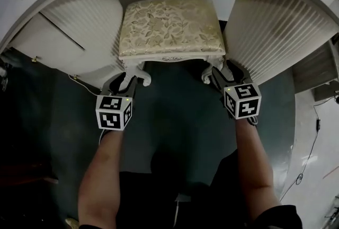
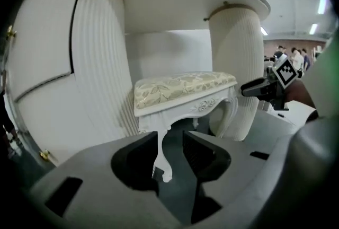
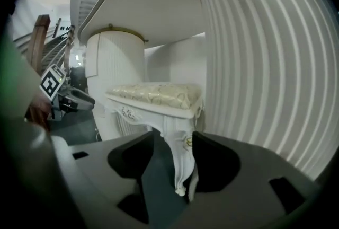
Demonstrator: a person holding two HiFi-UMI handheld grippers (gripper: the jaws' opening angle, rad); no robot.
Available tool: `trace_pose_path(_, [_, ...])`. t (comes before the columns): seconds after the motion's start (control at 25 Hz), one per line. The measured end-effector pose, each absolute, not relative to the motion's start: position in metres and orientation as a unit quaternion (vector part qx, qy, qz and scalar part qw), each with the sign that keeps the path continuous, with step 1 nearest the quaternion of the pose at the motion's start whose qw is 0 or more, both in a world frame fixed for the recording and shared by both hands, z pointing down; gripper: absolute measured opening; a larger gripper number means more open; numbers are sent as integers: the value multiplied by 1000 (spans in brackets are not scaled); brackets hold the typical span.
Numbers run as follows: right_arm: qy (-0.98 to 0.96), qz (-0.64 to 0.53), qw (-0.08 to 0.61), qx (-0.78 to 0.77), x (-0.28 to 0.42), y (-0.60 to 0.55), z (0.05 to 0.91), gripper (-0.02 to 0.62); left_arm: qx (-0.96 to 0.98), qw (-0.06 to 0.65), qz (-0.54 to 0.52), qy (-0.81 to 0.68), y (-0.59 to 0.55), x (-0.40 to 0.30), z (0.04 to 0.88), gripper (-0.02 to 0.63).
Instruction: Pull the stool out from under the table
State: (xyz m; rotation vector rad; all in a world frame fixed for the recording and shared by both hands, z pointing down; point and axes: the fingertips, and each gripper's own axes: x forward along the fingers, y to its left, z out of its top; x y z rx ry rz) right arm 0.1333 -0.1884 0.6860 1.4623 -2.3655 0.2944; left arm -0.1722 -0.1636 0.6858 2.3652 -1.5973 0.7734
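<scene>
1. White ribbed panels wrap the table (image 1: 278, 26). Its two rounded pedestals flank a recess, and its top overhangs them.
2. The dark floor (image 1: 175, 116) runs flat from that recess toward the person. It looks level enough to drag furniture across rather than lift it.
3. The stool (image 1: 172, 57) stands in the recess between the pedestals, tucked under the tabletop, with its front edge at the opening. The frame looks rigid and fairly light. It should move as one piece if both sides are drawn evenly, and an uneven pull would probably swing a corner into a pedestal.
4. Its cushion (image 1: 169, 24), covered in pale leaf-patterned fabric, is soft and would give under pressure. It offers no firm hold.
5. The left front leg (image 2: 160, 151) and right front leg (image 3: 179, 161) are slender, curved and carved. They are stiff but probably the frailest parts, and the smooth painted finish may be slippery. The safest hold is high up, where each leg thickens into the carved rail, not at the thin scrolled foot.
6. The left gripper (image 2: 169, 138) has its jaws moderately apart. The left front leg stands between them, close to one pad, with a clear gap on the other side, so it is not clamped.
7. The right gripper (image 3: 173, 138) has its jaws spread wider around the right front leg. That leg sits nearer one pad and is also unclamped.
</scene>
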Motion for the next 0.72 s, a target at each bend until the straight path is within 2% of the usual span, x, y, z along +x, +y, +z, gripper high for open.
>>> trace_pose_path(0.24, [-827, 115, 183, 519, 124, -191, 710, 245, 798, 90, 253, -540, -185, -172, 694, 233])
trace_pose_path(0.36, [-824, 111, 192, 522, 122, -193, 718, 247, 791, 80, 268, -544, -194, -176, 702, 295])
trace_pose_path(0.56, [-807, 109, 196, 546, 121, -199, 720, 255, 785, 83, 286, -543, -206, -197, 720, 296])
trace_pose_path(0.72, [-797, 109, 204, 558, 125, -200, 722, 236, 787, 105, 281, -539, -218, -201, 736, 296])
